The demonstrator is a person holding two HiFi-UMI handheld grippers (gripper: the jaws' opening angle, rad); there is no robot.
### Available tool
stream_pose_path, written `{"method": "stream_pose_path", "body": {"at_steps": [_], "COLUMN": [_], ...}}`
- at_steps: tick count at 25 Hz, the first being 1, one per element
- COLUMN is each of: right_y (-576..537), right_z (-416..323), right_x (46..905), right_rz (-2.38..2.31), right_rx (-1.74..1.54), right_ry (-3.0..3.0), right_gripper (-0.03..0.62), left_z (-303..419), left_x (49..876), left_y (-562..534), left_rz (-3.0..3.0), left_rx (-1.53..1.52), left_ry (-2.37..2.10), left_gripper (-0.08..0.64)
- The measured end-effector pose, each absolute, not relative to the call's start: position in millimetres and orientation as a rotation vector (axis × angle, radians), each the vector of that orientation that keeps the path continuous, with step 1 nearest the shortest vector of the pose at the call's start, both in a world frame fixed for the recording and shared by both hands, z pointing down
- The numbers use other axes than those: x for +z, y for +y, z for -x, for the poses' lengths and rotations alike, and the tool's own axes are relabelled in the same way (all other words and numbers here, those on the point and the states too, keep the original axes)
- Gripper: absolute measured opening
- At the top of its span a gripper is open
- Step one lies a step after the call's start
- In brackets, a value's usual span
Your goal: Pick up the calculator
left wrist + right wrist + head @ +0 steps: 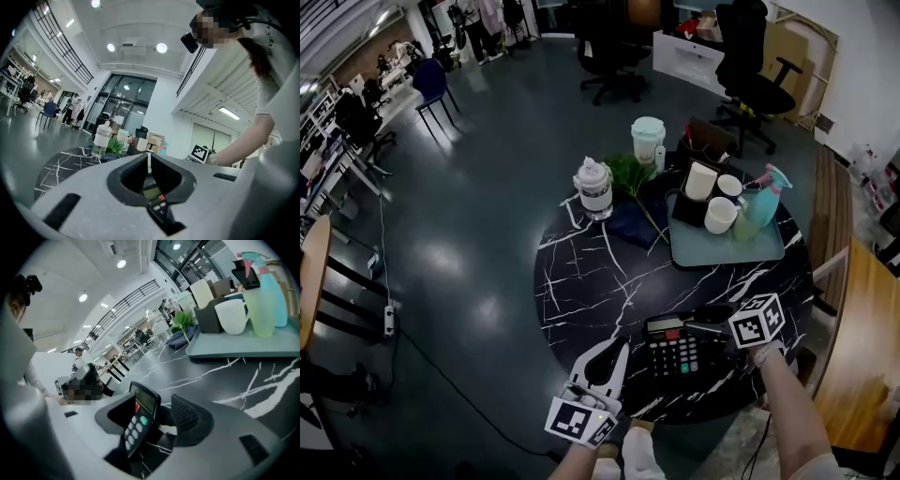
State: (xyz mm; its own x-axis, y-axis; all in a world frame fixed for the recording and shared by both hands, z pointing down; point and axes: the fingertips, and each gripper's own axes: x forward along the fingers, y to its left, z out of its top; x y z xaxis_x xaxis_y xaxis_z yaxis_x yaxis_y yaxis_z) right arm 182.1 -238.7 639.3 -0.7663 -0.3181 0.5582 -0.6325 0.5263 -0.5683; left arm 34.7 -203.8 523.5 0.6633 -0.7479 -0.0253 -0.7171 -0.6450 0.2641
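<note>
**Calculator [680, 351] between your right claw's parted jaws**

Calculator lies flat on the round black marble table [591, 281], at about 6 o'clock and close to the near edge. Its display end points toward the table's middle.

Your right gripper [159, 414] comes at it from about 3 o'clock. In the right gripper view the jaws stand apart with the calculator between them. It sits close against one jaw, and a clear gap shows before the other pad [188, 416]. Whether the near jaw touches it cannot be told.

Your left gripper [149, 161] rests at about 7 o'clock on the table's edge, just beside the calculator. Its jaws are drawn together with only a sliver between the tips and nothing held. Part of the calculator's display and keys shows beyond the tips, through the hollow of the jaws.

At about 1 o'clock, well apart from the calculator, a teal tray [722, 253] carries white cups and a spray bottle [760, 202]. A clear bottle [593, 188] stands at about 11 o'clock.
</note>
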Motion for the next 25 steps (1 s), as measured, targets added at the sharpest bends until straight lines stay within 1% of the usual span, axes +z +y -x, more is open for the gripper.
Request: {"method": "stream_pose_path", "body": {"at_steps": [9, 10, 14, 18, 25], "right_y": [-238, -237, -235, -232, -220], "right_z": [-164, -163, -161, -159, -160], "right_x": [648, 650, 652, 652, 635], "right_rz": [-0.471, -0.442, -0.36, -0.313, -0.341], "right_rx": [1.211, 1.214, 1.227, 1.252, 1.35], "right_ry": [-2.317, -2.299, -2.262, -2.261, -2.402], "right_gripper": [0.231, 0.219, 0.13, 0.116, 0.058], "left_z": [-31, -31, -29, -23, -17], "left_x": [532, 532, 533, 537, 539], "left_y": [-210, -210, -209, -208, -205], "left_rz": [-2.615, -2.612, -2.597, -2.581, -2.565], "left_rx": [-0.215, -0.219, -0.231, -0.228, -0.223], "left_ry": [-1.215, -1.216, -1.223, -1.249, -1.261], "left_gripper": [0.006, 0.006, 0.006, 0.006, 0.006]}}
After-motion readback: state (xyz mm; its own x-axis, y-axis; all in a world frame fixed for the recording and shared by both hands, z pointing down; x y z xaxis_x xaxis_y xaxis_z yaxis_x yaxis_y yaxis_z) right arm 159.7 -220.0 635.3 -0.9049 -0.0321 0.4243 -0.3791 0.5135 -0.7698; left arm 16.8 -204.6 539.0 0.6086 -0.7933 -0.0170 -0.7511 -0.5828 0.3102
